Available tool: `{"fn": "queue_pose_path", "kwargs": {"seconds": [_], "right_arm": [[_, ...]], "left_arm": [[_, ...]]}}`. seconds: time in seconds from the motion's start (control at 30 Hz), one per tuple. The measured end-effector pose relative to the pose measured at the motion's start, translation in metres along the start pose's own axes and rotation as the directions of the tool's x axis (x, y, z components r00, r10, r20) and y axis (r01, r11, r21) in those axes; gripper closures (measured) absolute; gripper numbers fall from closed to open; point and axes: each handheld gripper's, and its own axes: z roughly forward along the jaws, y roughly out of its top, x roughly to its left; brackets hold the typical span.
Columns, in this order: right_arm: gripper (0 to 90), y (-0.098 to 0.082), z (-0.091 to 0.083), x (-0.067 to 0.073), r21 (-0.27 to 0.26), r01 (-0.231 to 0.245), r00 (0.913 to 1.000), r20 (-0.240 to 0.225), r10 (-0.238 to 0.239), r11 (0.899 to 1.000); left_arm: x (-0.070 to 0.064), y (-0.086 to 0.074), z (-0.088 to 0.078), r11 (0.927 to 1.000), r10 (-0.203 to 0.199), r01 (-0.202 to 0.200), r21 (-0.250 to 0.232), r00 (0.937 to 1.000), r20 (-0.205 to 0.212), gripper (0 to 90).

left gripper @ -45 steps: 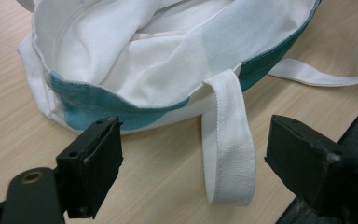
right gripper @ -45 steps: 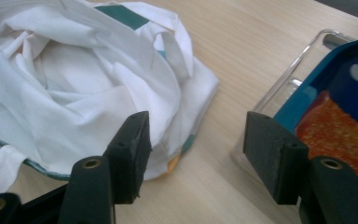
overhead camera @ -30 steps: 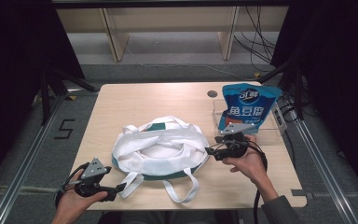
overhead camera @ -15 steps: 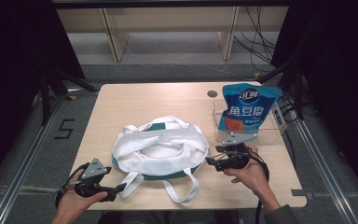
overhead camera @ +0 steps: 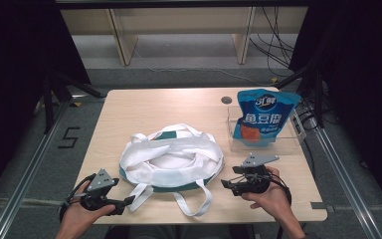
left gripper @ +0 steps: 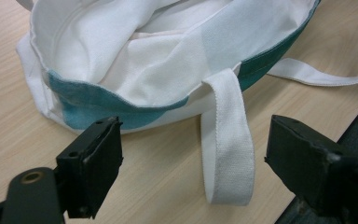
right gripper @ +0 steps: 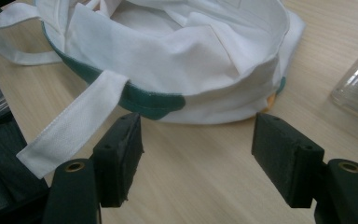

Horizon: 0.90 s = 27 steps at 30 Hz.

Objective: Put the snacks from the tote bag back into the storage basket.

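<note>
Resting on pale wood table [overhead camera: 154, 104]: tote bag [overhead camera: 171, 159] | dark room | left tongs [overhead camera: 124, 203], right tongs [overhead camera: 229, 184]: wide apart, empty

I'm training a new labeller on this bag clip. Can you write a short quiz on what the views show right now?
1. True or false: the right gripper is clamped on the tote bag.
2. What lies between the left gripper's open jaws on the table? A) a white bag strap B) the blue snack pouch C) a cable
3. Where does the blue snack pouch stand?

Key
1. False: its jaws stand open, short of the bag, with only tabletop between them.
2. A, the strap, unpinched.
3. In the clear plastic bin at the table's right side.
</note>
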Motion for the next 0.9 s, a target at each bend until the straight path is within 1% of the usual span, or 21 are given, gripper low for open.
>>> {"fn": "queue_pose_path", "kwargs": {"seconds": [0.03,0.07,0.1,0.13,0.17,0.2,0.27,0.3,0.33,0.37,0.4,0.43,0.47,0.5,0.57,0.6,0.67,0.7,0.73,0.77,0.9], "right_arm": [[34.0,0.000,0.000,0.000,0.000,0.000,1.0000,0.000,0.000,1.000],[33.2,-0.003,-0.003,0.002,0.012,-0.025,0.9997,-0.003,0.025,1.000],[33.0,-0.004,-0.005,0.000,0.007,-0.009,0.9999,0.008,0.009,1.000],[32.9,-0.006,-0.006,0.000,0.003,-0.010,0.9998,0.015,0.010,1.000],[32.7,-0.008,-0.006,0.003,0.006,-0.045,0.9989,0.015,0.045,0.999],[32.7,-0.009,-0.008,0.000,0.012,-0.015,0.9997,0.016,0.015,1.000],[32.6,-0.012,-0.008,0.001,0.010,-0.025,0.9995,0.021,0.025,1.000],[32.5,-0.012,-0.009,0.001,0.018,-0.020,0.9997,0.017,0.020,1.000],[32.5,-0.014,-0.009,0.003,0.026,-0.034,0.9994,0.011,0.034,0.999],[32.3,-0.014,-0.008,0.002,0.009,-0.020,0.9995,0.024,0.020,1.000],[32.2,-0.015,-0.009,0.002,0.023,-0.014,0.9996,0.023,0.014,1.000],[32.1,-0.015,-0.009,0.005,0.034,-0.035,0.9992,0.019,0.034,0.999],[32.1,-0.015,-0.008,0.005,0.033,-0.030,0.9993,0.024,0.030,0.999],[32.0,-0.015,-0.007,0.003,0.022,-0.008,0.9996,0.027,0.008,1.000],[32.0,-0.015,-0.006,0.002,0.023,0.005,0.9998,0.019,-0.006,1.000],[31.8,-0.016,-0.007,0.003,0.032,-0.019,0.9993,0.032,0.018,0.999],[31.8,-0.016,-0.006,0.001,0.031,-0.007,0.9994,0.034,0.006,0.999],[31.8,-0.016,-0.007,0.002,0.040,-0.014,0.9994,0.033,0.013,0.999],[31.8,-0.016,-0.007,0.002,0.040,-0.014,0.9994,0.033,0.013,0.999],[31.8,-0.016,-0.007,0.002,0.046,-0.020,0.9992,0.036,0.019,0.999],[31.6,-0.016,-0.006,0.001,0.050,-0.009,0.9993,0.038,0.007,0.999]], "left_arm": [[0.000,0.000,0.000,1.0000,0.000,0.000,0.000,1.0000,0.000,17.8],[0.000,0.000,0.000,1.0000,-0.007,0.007,-0.005,1.0000,-0.001,17.8],[0.000,0.000,0.000,1.0000,0.000,0.000,0.002,1.0000,0.000,17.8],[0.000,0.000,0.000,1.0000,-0.002,0.002,-0.001,1.0000,0.001,17.8],[0.000,0.000,0.000,1.0000,0.001,-0.001,0.000,1.0000,0.001,17.8],[0.000,0.000,0.000,1.0000,0.002,-0.002,0.001,1.0000,0.000,17.8],[0.000,0.000,0.001,1.0000,0.001,-0.001,0.002,1.0000,-0.001,17.8],[-0.001,0.000,0.002,0.9998,-0.014,0.014,-0.010,0.9999,-0.004,17.8],[0.000,0.000,0.001,0.9999,-0.012,0.012,-0.007,0.9999,-0.002,17.8],[0.001,0.000,0.000,1.0000,0.002,-0.002,0.003,1.0000,-0.002,17.8],[0.001,0.000,0.000,1.0000,0.002,-0.002,0.003,1.0000,-0.002,17.8],[0.000,0.000,0.000,1.0000,-0.001,0.001,0.000,1.0000,-0.002,17.8],[0.000,0.000,0.000,1.0000,0.001,-0.001,0.003,1.0000,-0.001,17.8],[-0.001,0.000,0.001,0.9999,-0.013,0.013,-0.003,0.9999,-0.004,17.8],[-0.001,0.000,0.001,0.9999,-0.010,0.010,-0.002,0.9999,-0.003,17.8],[-0.001,0.000,0.001,0.9999,-0.011,0.011,-0.002,0.9999,-0.003,17.8],[-0.001,0.000,0.001,0.9999,-0.011,0.011,-0.002,0.9999,-0.003,17.8],[-0.001,0.000,0.001,1.0000,-0.009,0.009,-0.001,0.9999,-0.004,17.8],[0.001,0.000,0.000,0.9999,0.007,-0.007,0.013,1.0000,-0.003,17.8],[0.000,0.000,0.001,1.0000,-0.009,0.009,-0.001,1.0000,-0.003,17.8],[-0.001,0.000,0.001,0.9999,-0.012,0.012,-0.003,0.9999,-0.003,17.8]]}}
